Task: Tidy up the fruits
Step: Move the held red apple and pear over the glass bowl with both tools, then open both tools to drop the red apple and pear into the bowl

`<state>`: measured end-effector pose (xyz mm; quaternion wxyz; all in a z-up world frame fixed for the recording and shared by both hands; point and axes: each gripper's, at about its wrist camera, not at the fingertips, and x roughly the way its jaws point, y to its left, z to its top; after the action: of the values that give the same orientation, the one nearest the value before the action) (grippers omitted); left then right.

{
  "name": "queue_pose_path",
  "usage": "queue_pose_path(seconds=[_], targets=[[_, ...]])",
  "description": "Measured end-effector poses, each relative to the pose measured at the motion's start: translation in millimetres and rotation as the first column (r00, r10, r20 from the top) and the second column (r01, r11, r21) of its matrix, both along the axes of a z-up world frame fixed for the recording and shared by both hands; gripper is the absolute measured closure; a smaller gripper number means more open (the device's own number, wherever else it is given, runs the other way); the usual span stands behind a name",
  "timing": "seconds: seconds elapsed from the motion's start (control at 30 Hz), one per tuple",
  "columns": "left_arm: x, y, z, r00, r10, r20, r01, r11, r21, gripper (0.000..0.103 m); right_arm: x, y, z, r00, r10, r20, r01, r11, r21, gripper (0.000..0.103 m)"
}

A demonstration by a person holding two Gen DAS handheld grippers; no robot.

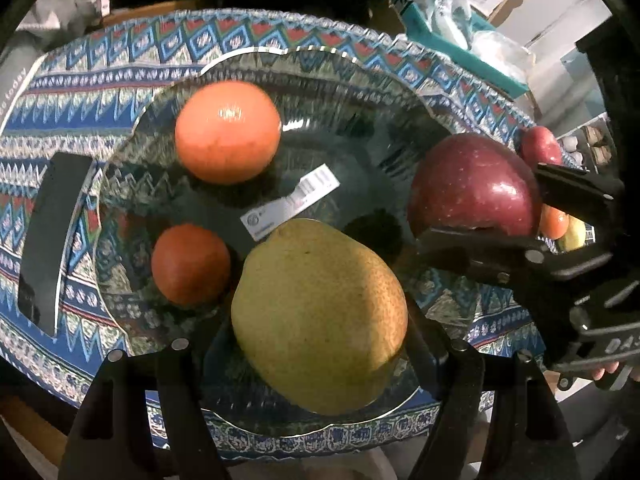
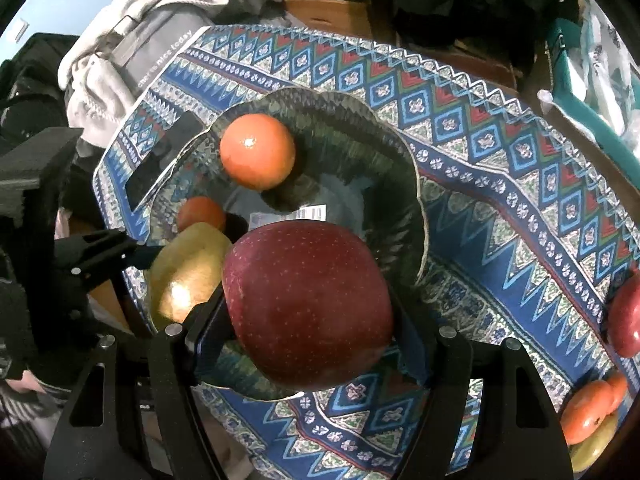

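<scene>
A glass bowl [image 1: 132, 184] with a barcode sticker sits on a patterned cloth. In it lie a large orange [image 1: 227, 131] and a smaller orange [image 1: 190, 264]. My left gripper [image 1: 320, 344] is shut on a yellow-green pear [image 1: 320, 316] over the bowl's near side. My right gripper [image 2: 310, 328] is shut on a dark red apple [image 2: 306, 304] over the bowl's near rim [image 2: 420, 200]. The apple [image 1: 468, 188] and right gripper also show at the right of the left wrist view. The pear [image 2: 188, 268] shows left of the apple in the right wrist view.
More fruit lies on the cloth at the right: a red apple [image 2: 626, 312], oranges [image 2: 588, 412] and a yellow fruit [image 2: 592, 444]. A dark phone [image 1: 50, 232] lies left of the bowl. Grey clothing [image 2: 132, 48] and clutter surround the table.
</scene>
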<state>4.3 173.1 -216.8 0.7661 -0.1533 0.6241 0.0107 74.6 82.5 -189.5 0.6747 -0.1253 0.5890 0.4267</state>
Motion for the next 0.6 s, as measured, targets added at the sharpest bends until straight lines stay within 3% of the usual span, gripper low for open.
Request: queue_pose_path(seconds=[0.3, 0.4, 0.5, 0.6], targets=[[-1.7, -3.6, -18.8, 0.997, 0.005, -0.071, -0.005, 1.000, 0.004, 0.027, -2.7, 3.8, -4.8, 1.000, 0.006, -0.012, -0.006, 1.000, -0.007, 0.030], [-2.4, -7.3, -6.7, 1.000, -0.003, -0.025, 0.004, 1.000, 0.017, 0.028, -1.0, -0.2, -4.9, 1.000, -0.015, -0.010, 0.015, 1.000, 0.002, 0.033], [-3.0, -8.5, 4.5, 1.000, -0.022, 0.005, 0.022, 0.997, 0.077, 0.020, 3.4, -6.5, -5.2, 0.999, -0.036, -0.038, 0.037, 0.999, 0.025, 0.034], [-4.5, -10.5, 6.7, 0.999, -0.036, -0.001, 0.036, 0.994, 0.101, 0.020, 2.9, -8.2, -3.8, 0.999, -0.035, -0.039, 0.036, 0.999, 0.035, 0.034]])
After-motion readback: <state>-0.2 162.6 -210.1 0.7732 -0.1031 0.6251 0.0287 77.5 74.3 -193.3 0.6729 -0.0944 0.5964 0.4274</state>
